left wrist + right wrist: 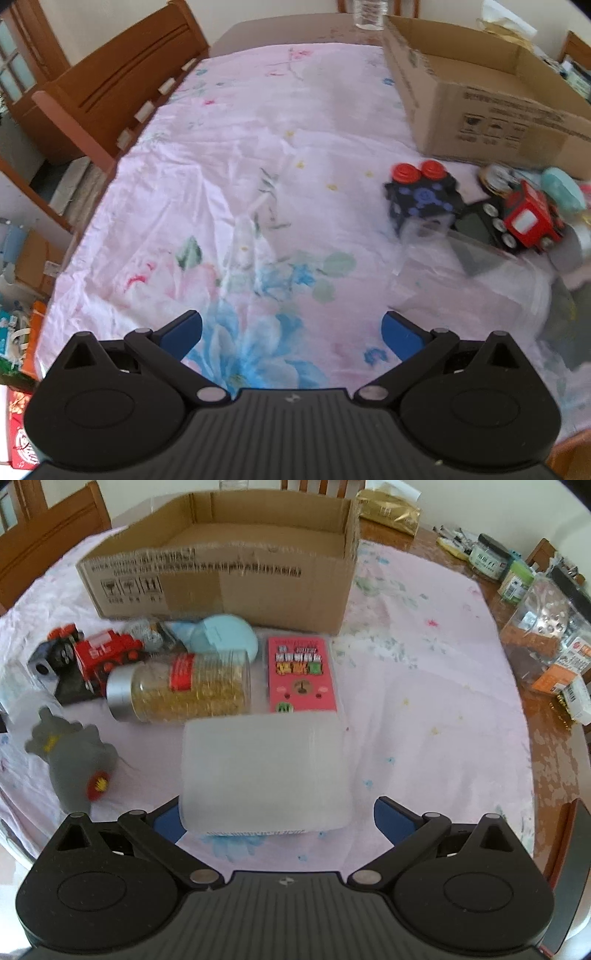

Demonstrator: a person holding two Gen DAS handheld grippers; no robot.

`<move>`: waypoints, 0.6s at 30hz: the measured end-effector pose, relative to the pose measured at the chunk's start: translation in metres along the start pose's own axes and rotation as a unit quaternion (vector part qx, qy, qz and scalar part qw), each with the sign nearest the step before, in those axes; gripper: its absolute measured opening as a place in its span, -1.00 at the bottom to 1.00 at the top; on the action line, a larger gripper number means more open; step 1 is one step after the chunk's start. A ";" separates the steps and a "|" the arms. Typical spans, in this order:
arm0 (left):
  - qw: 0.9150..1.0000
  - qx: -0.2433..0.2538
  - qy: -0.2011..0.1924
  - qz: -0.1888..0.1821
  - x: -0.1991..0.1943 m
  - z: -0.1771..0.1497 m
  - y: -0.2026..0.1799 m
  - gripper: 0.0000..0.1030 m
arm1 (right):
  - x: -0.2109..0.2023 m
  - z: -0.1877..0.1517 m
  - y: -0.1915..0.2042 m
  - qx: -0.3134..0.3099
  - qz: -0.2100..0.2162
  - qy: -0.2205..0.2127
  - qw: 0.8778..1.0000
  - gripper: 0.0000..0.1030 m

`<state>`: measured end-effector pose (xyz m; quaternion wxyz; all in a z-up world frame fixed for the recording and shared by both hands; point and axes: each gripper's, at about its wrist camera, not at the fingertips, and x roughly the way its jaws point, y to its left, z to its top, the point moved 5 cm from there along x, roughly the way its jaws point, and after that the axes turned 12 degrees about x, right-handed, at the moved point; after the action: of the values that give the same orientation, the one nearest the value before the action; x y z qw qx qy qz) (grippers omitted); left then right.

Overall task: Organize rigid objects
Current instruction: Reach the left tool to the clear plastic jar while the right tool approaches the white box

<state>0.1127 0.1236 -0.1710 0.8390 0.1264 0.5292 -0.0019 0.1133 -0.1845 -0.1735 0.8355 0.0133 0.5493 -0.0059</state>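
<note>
The right gripper (277,818), jaws apart around the frosted container (266,771), could knock it toward twelve o'clock into the jar (181,688); the left gripper (291,332) gapes empty

Cloth (236,155): pink, floral, creased, spread over the desk.
Chair (122,85): brown wood, against the desk's left edge.
Glass (369,14): clear, at the far edge.
Gold pack (391,511): on bare wood behind the cloth.
Jars (498,565): lidded, far right, beside clear bags (546,624).
</note>
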 end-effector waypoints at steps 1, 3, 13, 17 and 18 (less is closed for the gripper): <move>1.000 0.002 0.001 -0.009 -0.001 -0.002 -0.002 0.99 | 0.004 -0.002 0.000 -0.003 0.002 0.007 1.000 1.00; 0.999 0.006 -0.001 -0.033 -0.006 -0.008 -0.008 0.99 | 0.006 -0.003 -0.003 0.001 0.020 0.008 1.000 1.00; 0.992 0.053 -0.040 -0.106 -0.014 -0.017 -0.057 0.99 | 0.001 -0.005 -0.002 -0.016 0.031 -0.014 0.999 1.00; 0.989 0.082 -0.061 -0.103 -0.012 -0.014 -0.070 1.00 | 0.002 -0.005 -0.002 -0.014 0.033 -0.019 0.999 1.00; 0.989 0.083 -0.065 -0.102 -0.013 -0.013 -0.071 1.00 | 0.002 -0.006 -0.002 -0.014 0.033 -0.020 0.999 1.00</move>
<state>0.0856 0.0558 -0.1799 0.8536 0.1404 0.4819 -0.1392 0.1087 -0.1864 -0.1774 0.8460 0.0194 0.5320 0.0289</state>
